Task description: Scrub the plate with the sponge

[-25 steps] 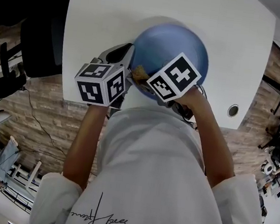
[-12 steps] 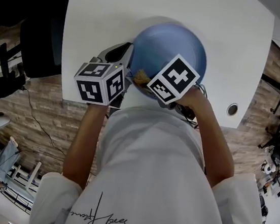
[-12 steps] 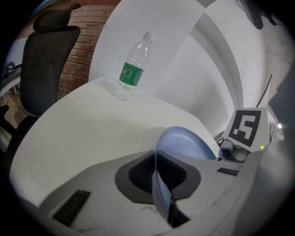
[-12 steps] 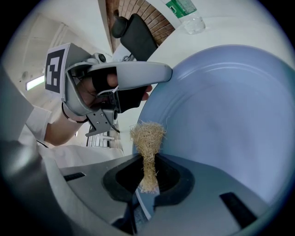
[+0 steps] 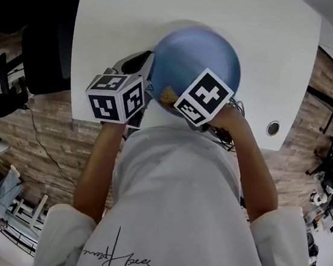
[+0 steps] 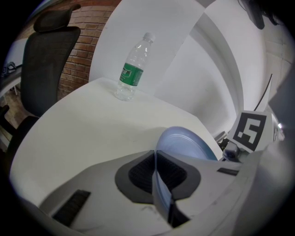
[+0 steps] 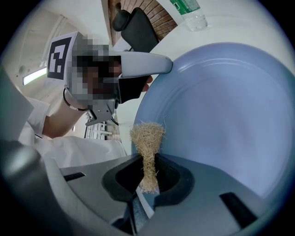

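The left gripper [image 6: 159,182] is clamped tight on the rim of the blue plate [image 5: 195,54], held over the white table [image 5: 270,39]. The right gripper [image 7: 147,179] pinches a straw-coloured sponge [image 7: 147,136] at the plate's near edge. To scrub well, I'd say the rim grip must hold firm while the sponge presses flat and sweeps the whole face.

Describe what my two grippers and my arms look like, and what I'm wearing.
The left gripper and right gripper both have pale grey bodies with dark ribbed jaw pads. Each carries a white cube with black square markers, the left cube and the right cube. The sleeves are short and white.
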